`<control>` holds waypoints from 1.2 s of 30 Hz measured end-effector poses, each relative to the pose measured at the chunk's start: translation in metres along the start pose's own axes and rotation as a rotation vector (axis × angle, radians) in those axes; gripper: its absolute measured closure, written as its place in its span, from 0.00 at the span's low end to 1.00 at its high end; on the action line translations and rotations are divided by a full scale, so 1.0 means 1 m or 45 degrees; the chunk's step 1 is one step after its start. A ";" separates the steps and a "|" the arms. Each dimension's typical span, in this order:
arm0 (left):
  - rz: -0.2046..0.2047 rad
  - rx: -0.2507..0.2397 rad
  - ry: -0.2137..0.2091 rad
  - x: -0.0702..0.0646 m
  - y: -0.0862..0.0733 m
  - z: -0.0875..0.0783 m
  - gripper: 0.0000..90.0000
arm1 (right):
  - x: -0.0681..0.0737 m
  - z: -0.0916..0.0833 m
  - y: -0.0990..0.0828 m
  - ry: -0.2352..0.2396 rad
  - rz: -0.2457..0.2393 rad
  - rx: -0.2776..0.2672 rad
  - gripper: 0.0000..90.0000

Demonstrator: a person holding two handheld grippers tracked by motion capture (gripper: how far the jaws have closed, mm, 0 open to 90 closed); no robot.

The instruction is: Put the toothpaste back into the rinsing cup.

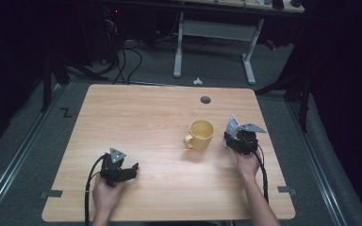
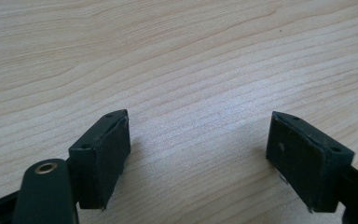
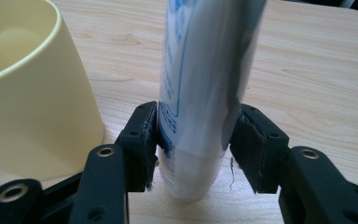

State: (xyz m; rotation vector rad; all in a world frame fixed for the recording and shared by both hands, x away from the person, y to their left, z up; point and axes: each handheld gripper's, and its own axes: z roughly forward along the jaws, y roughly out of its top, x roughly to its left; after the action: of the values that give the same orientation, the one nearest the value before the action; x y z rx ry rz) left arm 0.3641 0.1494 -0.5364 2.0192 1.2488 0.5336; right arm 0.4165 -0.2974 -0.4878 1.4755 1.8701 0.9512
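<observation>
The wooden table [image 1: 169,122] takes up most of the high view, with a small dark round hole [image 1: 205,100] near its far edge. Right of the middle stands a yellow mug [image 1: 201,134], upright, its handle toward the person's left. Just beside it on the right, the right gripper [image 1: 233,134] stands around a white tube [image 1: 232,125] that rises from the jaws; from above, the tube is small and its print cannot be read.

The right gripper view brings the tube [image 3: 200,93] close: it stands upright on the table [image 3: 317,70], white with blue print and a dark strip down one side, and its top is cut off by the frame. The left pad seems to touch its side, while a thin gap shows at the right pad, so the right gripper [image 3: 193,144] is loosely open around the tube rather than squeezing it. The mug [image 3: 32,93] fills the left of this view, near the tube and apart from it; its handle is hidden.

Near the front left of the table, the left gripper [image 1: 122,172] rests in the person's hand. Its own view shows the jaws spread wide over bare wood [image 2: 177,60], nothing between them; the left gripper [image 2: 198,154] is plainly open.
</observation>
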 end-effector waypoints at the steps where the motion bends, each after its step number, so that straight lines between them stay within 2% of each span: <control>1: 0.000 0.000 0.000 0.000 0.000 0.000 0.25 | 0.000 0.001 0.000 -0.001 0.001 0.004 0.57; 7: 0.000 0.000 0.000 0.000 0.000 0.000 0.25 | 0.002 0.004 -0.001 -0.007 -0.005 0.005 0.61; 12: 0.000 0.000 0.000 0.000 0.000 0.000 0.25 | 0.003 0.002 -0.001 -0.013 -0.035 0.003 0.67; 16: 0.000 0.000 0.000 0.000 0.000 0.000 0.25 | 0.004 0.001 0.000 -0.007 -0.051 0.010 0.68; 20: 0.000 0.000 0.000 0.000 0.000 0.000 0.25 | 0.006 -0.005 0.002 0.026 -0.079 -0.005 0.68; 26: 0.000 0.000 0.000 0.000 0.000 0.000 0.25 | 0.006 -0.016 0.006 0.049 -0.088 -0.012 0.68; 36: 0.001 0.001 0.000 0.000 0.000 0.000 0.25 | 0.010 -0.039 0.020 0.158 -0.105 -0.060 0.68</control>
State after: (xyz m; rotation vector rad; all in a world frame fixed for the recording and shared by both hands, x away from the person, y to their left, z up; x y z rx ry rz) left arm 0.3641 0.1495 -0.5363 2.0207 1.2482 0.5334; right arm 0.3954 -0.2923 -0.4486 1.3280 1.9661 1.0616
